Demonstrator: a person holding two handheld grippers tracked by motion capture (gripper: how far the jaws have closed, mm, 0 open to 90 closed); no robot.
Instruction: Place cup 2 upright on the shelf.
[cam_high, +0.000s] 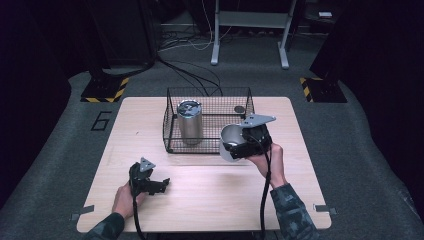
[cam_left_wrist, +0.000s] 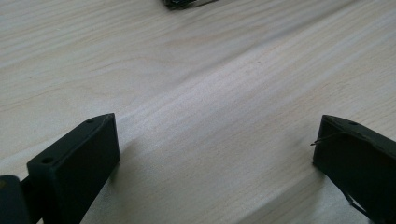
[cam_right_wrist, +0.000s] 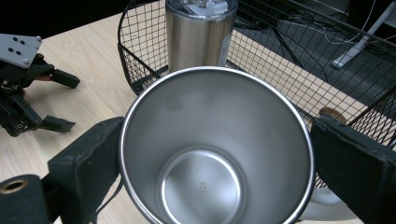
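My right gripper (cam_high: 241, 146) is shut on an open steel cup (cam_high: 228, 136), held tilted just above the table in front of the wire basket (cam_high: 170, 135). In the right gripper view the two pads press the cup's (cam_right_wrist: 201, 186) rim from either side, and the cup is hollow inside. A lidded steel tumbler (cam_high: 189, 121) stands upright inside the basket, at its left. Near the front left of the table, my left gripper (cam_high: 161, 184) rests low and open. Its jaws (cam_left_wrist: 215, 140) stand wide apart over bare wood, with nothing between them.
The wooden table (cam_high: 200, 200) has free room in front of the basket and at both sides. A small dark round thing (cam_high: 239, 109) lies in the basket's back right corner. Cables and a metal stand's legs (cam_high: 250, 35) are on the floor behind.
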